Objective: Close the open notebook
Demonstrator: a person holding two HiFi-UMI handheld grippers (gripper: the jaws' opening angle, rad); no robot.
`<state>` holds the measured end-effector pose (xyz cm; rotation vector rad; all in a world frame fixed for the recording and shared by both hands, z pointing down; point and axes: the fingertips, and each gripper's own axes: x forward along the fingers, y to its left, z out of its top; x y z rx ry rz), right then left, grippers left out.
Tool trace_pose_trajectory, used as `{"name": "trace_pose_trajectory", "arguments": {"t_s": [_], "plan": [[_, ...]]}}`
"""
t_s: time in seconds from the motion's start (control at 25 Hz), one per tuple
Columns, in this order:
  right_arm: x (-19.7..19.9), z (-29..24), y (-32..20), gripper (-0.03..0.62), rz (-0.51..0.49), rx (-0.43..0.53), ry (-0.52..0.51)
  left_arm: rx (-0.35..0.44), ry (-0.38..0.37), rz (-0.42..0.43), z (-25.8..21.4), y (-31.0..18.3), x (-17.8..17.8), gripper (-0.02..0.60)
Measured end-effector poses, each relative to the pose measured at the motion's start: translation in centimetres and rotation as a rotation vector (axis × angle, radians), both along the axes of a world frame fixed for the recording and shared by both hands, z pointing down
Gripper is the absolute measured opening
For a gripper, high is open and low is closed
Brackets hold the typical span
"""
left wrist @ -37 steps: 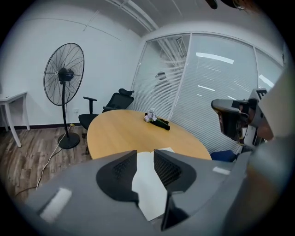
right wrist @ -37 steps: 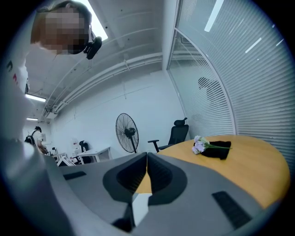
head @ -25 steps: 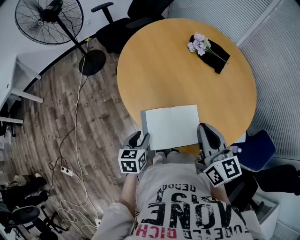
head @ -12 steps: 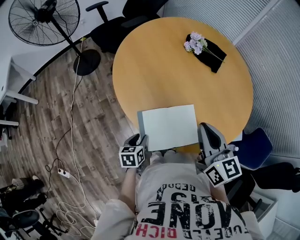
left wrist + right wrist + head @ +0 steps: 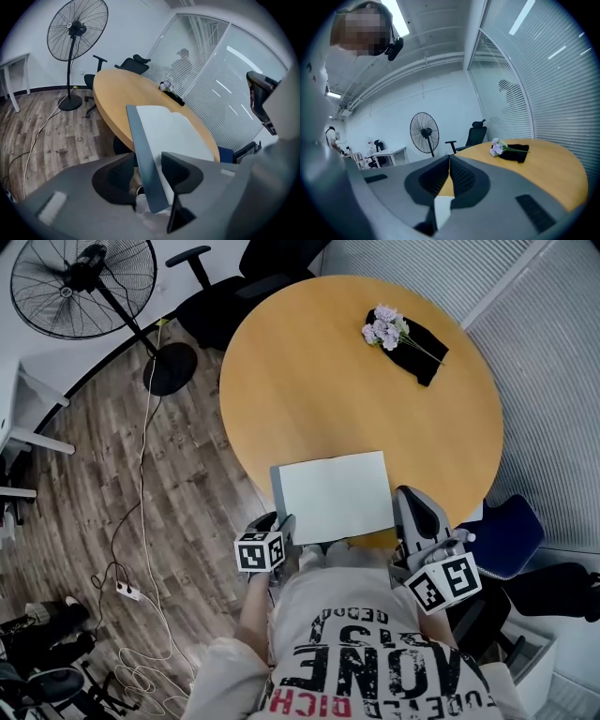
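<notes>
Table point(image 5: 309, 362): round wood top; flowers point(image 5: 382, 329) at far right.
Notebook point(image 5: 337, 493): lies open at near edge, white pages up, right in front of you.
L gripper point(image 5: 279, 524): at near-left corner; jaws spread, have just been opening; grey cover point(image 5: 143, 154) stands btwn them, not pinched.
R gripper point(image 5: 417, 502): at near-right corner; jaws pressed together, empty.
Progress: nothing closed yet. You likely have to swing the cover over to the right & press flat.

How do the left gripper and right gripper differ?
The left gripper is open, its jaws just opened further, with the grey cover edge of the notebook between them; the right gripper is shut. The left gripper looks down on the table; the right gripper looks nearly level across it. Both flank the notebook's near edge.
</notes>
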<state>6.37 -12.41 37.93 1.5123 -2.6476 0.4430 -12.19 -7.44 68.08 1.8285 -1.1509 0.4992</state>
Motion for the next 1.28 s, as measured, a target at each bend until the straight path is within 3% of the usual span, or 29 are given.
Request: {"name": "trace_pose_trajectory", "arguments": {"t_s": [0.28,0.44,0.64,0.8,1.12,1.28], "plan": [[0.3,0.3,0.2,0.012,0.012,-0.007,0.003,-0.02,0.056,0.027,0.1,0.2,0.2,0.173],[0.5,0.3,0.2,0.012,0.015,-0.009,0.004,-0.024,0.01,0.046,-0.2,0.2,0.0,0.145],[0.4,0.1,0.3,0.012,0.015,-0.007,0.008,-0.01,-0.034,0.022,-0.5,0.3,-0.8,0.06],[0.1,-0.1,0.4,0.012,0.013,-0.008,0.011,0.0,-0.045,0.038,-1.2,0.2,-0.8,0.045],[0.2,0.0,0.6,0.012,0.009,-0.001,0.001,0.022,0.053,-0.04,-3.1,0.1,-0.5,0.025],[0.0,0.0,0.7,0.012,0.006,0.002,0.0,0.04,0.079,-0.038,-4.3,0.0,-0.4,0.025]]}}
